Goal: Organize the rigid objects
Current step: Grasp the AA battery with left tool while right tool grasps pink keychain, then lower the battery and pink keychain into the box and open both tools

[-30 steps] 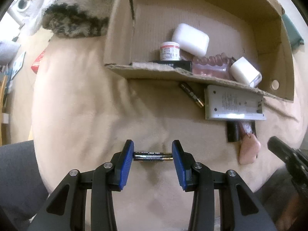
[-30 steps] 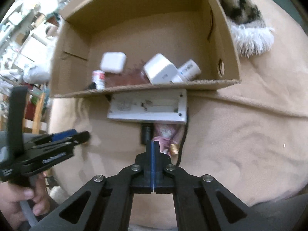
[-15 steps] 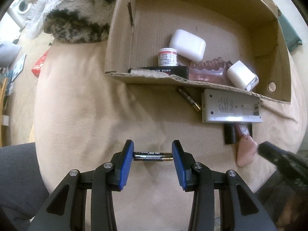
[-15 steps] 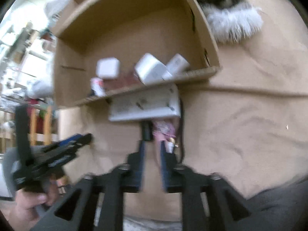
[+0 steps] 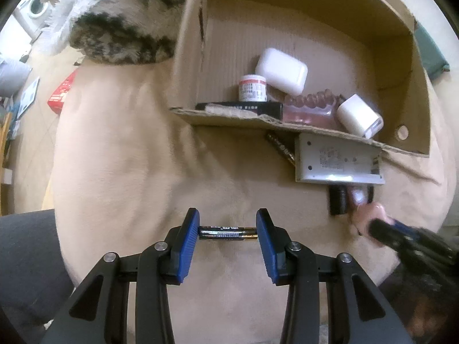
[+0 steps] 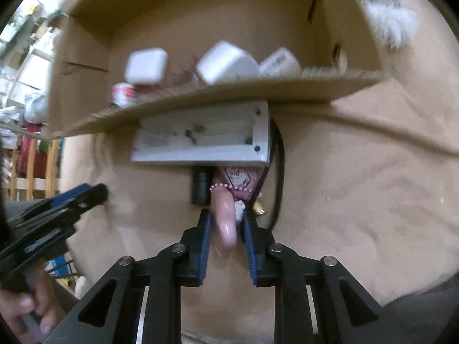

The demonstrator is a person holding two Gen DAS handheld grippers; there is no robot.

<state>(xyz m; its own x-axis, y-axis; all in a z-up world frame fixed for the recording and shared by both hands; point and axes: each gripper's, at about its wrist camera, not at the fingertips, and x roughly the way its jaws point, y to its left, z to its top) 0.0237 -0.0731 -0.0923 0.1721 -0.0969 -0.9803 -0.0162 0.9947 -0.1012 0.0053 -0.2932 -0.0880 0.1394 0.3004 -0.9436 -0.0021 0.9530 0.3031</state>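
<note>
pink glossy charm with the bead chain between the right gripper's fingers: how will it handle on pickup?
The glossy pink rounded charm looks smooth, so it may slip between the blue pads of the right gripper, whose jaws are closing around it. Its pink bead chain runs to a small patterned pink tag, which will probably dangle and swing. Probably light.

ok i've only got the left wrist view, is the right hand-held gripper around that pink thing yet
Observer: Yes. In the right wrist view the glossy pink rounded charm sits between the blue pads of the right hand-held gripper. Its jaws are closing, with a gap on one side.
Operator: is it tied to anything
Observer: A pink bead chain crosses its top, by a pink patterned tag tucked under the white rectangular box.
Operator: anything else near the pads
Observer: A small brass-coloured piece lies just beside one pad.
</note>
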